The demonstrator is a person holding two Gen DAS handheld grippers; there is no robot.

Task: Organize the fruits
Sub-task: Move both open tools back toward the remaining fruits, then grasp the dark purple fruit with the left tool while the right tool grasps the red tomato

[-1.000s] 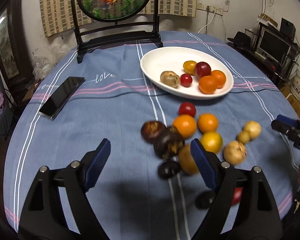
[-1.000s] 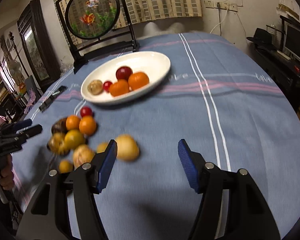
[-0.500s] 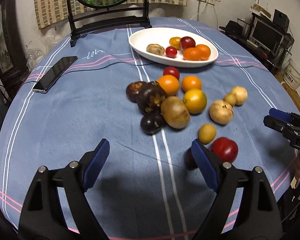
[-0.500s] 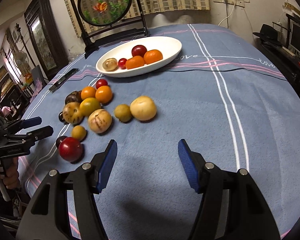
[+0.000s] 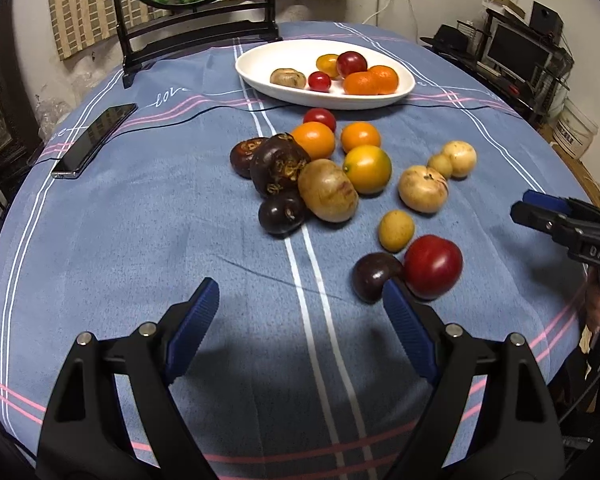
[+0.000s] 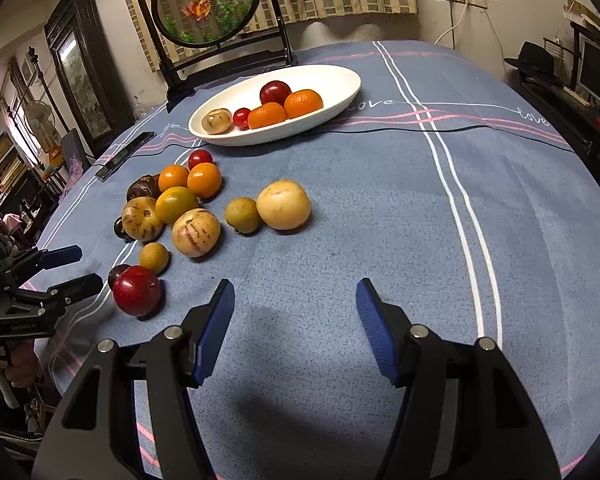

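While loose fruit sits clustered on the bench, left claw and right claw hover spread wide, both empty, plate beyond

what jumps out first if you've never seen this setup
A loose cluster of fruit, orange, yellow, dark purple and red, lies on the blue striped tablecloth mid-table. Behind it a white oval dish already holds several pieces, and a round goldfish panel stands upright on a black stand at the far edge. Both the left gripper and right gripper hang open and empty over bare cloth near the fruit.
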